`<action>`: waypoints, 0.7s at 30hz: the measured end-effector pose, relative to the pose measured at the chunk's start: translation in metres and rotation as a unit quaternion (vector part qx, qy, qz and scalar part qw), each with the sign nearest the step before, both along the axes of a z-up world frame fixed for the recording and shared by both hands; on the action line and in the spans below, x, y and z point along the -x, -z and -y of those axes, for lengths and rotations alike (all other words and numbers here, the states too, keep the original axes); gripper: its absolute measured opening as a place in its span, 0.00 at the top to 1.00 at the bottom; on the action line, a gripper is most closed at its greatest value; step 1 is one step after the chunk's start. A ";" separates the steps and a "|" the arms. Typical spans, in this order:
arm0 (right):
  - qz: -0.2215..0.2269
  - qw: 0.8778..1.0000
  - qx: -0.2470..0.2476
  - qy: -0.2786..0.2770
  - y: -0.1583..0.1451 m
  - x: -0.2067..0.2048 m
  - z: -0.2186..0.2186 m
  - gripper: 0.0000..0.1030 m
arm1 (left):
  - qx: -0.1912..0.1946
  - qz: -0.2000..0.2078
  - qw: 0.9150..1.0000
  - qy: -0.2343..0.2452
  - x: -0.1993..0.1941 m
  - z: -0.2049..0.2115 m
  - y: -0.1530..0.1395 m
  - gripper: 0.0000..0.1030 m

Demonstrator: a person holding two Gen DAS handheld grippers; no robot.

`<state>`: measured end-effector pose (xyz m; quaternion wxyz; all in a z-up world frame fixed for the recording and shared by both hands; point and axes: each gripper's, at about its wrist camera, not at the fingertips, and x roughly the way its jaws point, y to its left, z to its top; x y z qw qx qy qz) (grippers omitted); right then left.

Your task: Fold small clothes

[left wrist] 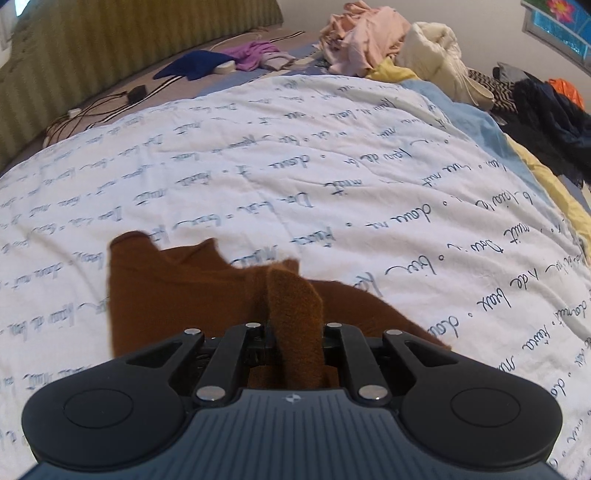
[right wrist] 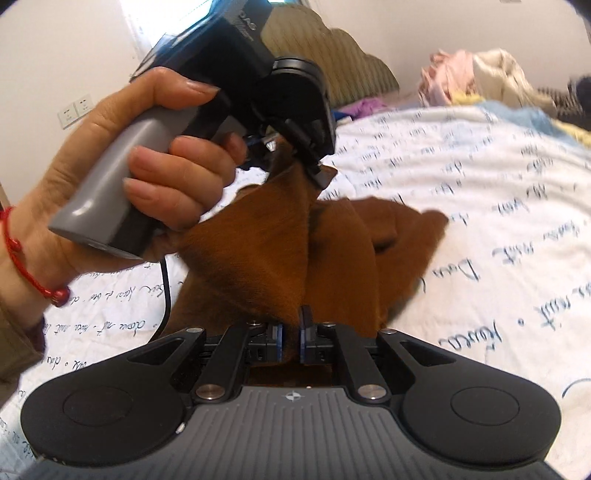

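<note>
Rust-brown fleecy fabric, a small garment (right wrist: 332,254), is being held up over a white quilt printed with blue script (left wrist: 332,166), with both grippers pinching it. In the left wrist view the left gripper (left wrist: 293,328) is being kept nearly closed on a bunched strip of the cloth, which is rising between its fingers and hiding the tips; the rest of the garment is draping forward onto the quilt. In the right wrist view the right gripper (right wrist: 291,332) is seen with its blue-padded fingers (right wrist: 304,332) standing a narrow gap apart, the cloth passing between them; whether the pads are pressing on it cannot be told for certain. The same view shows the left gripper gripped by a hand (right wrist: 147,147) with a red cord bracelet (right wrist: 29,266) at the wrist, its tip clamped on an upper edge of the fabric.

As a judgement, the garment is being carried and spread for laying flat, and little folding seems done yet. To be done well, the two held points should be drawn apart until the edge between them is being pulled taut, then lowered together so the far hem is laid first and the cloth is dragged smooth. The right grip looks loose and may need tightening. A heap of unsorted clothes (left wrist: 369,33) is lying well apart at the far side of the bed.
</note>
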<state>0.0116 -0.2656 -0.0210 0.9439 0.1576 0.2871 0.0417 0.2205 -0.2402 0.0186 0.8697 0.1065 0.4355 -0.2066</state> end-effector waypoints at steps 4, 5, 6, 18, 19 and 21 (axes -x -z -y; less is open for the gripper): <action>-0.016 0.999 -0.031 -0.001 0.008 -0.001 0.010 0.81 | 0.023 -0.030 0.999 0.010 -0.008 0.005 0.010 0.83; -0.020 0.999 -0.040 0.000 0.010 -0.001 0.012 0.81 | 0.035 -0.039 0.999 0.008 -0.009 0.002 0.010 0.79; -0.023 0.998 -0.051 0.000 0.011 -0.001 0.015 0.80 | 0.048 -0.042 0.998 0.007 -0.010 -0.003 0.009 0.74; -0.031 0.993 -0.113 -0.018 0.010 -0.005 0.033 0.59 | 0.038 0.100 0.994 -0.007 0.040 -0.086 -0.041 0.14; -0.030 0.991 -0.129 -0.015 0.010 -0.007 0.039 0.57 | 0.020 0.116 0.993 -0.001 0.052 -0.093 -0.038 0.14; -0.032 0.985 -0.169 -0.009 0.010 -0.011 0.051 0.57 | -0.011 0.142 0.990 0.013 0.079 -0.111 -0.026 0.14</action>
